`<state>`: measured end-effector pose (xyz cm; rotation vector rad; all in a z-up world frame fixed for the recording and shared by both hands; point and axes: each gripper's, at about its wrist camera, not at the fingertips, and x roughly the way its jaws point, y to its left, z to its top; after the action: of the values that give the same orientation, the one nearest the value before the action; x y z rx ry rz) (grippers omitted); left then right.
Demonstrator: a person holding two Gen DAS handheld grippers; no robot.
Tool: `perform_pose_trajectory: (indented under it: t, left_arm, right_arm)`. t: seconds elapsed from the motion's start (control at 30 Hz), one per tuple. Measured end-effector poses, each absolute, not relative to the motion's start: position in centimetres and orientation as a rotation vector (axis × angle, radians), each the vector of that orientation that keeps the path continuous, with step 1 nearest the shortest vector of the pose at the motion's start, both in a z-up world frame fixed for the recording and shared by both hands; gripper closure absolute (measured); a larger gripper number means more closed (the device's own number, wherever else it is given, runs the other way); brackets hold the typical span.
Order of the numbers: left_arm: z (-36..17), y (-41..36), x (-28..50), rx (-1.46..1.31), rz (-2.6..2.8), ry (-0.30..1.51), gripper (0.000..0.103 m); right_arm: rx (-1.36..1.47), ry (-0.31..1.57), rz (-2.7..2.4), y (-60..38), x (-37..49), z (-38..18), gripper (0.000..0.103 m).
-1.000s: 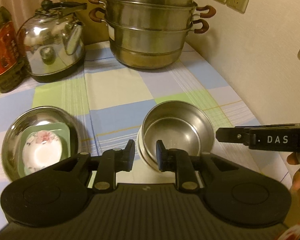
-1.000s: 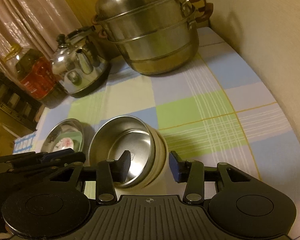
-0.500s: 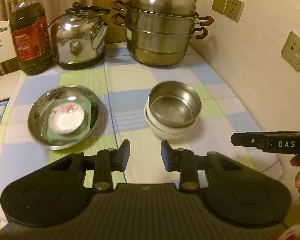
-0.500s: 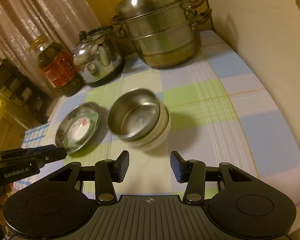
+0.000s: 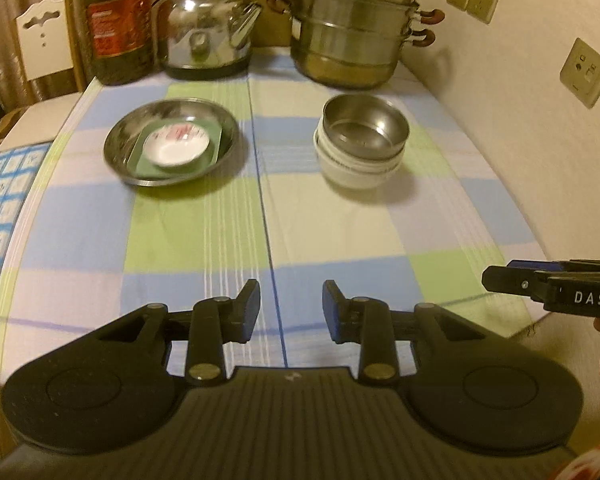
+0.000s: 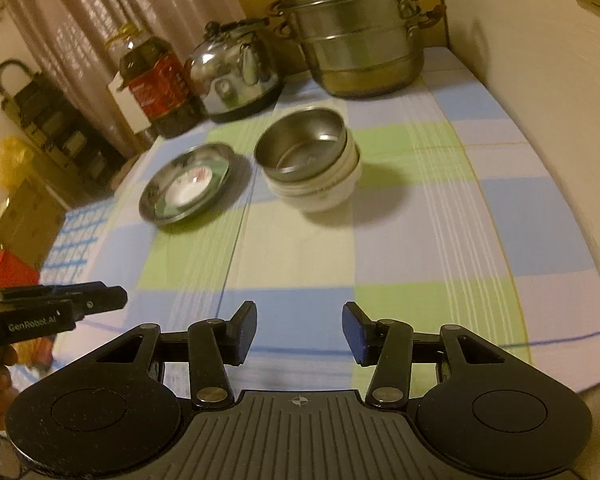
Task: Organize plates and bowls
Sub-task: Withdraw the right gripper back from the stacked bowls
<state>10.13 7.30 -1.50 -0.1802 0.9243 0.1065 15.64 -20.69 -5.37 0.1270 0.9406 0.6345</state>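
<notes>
A steel bowl (image 5: 362, 128) sits nested in a stack of white bowls (image 5: 356, 168) on the checked tablecloth, right of centre. To its left a shallow steel plate (image 5: 120, 148) holds a green square plate (image 5: 216, 140) and a small white floral dish (image 5: 176, 146). My left gripper (image 5: 291, 304) hangs open and empty over the cloth, well short of both stacks. My right gripper (image 6: 300, 326) is likewise open and empty, with the steel bowl (image 6: 304, 144) and the steel plate (image 6: 152, 196) far ahead of it. Each gripper's tip shows at the edge of the other's view.
Along the back stand a tiered steel steamer pot (image 5: 352, 28), a shiny kettle (image 5: 208, 36) and a large oil bottle (image 5: 118, 24). The wall with sockets (image 5: 586, 72) runs close along the table's right side. A white chair back (image 5: 44, 40) stands beyond the left edge.
Both grippers have drawn back from the bowl stack toward the table's near edge. The left jaws have spread wider. The steel bowl stays nested in the white bowls.
</notes>
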Motion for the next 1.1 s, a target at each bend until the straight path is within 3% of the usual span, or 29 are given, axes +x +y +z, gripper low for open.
perform_pose_trajectory:
  t: [0.53,1.1]
  left_arm:
    - [-1.7,5.9,3.8,-0.179,0.162,0.930,0.073]
    - [-2.9,7.5,3.7,-0.177,0.144,0.976,0.073]
  right_arm:
    - [0.047,0.974,0.681,-20.3,10.1,-6.8,0.052]
    - [0.018,1.034,0.664,-18.3,9.5,-8.1,0.051]
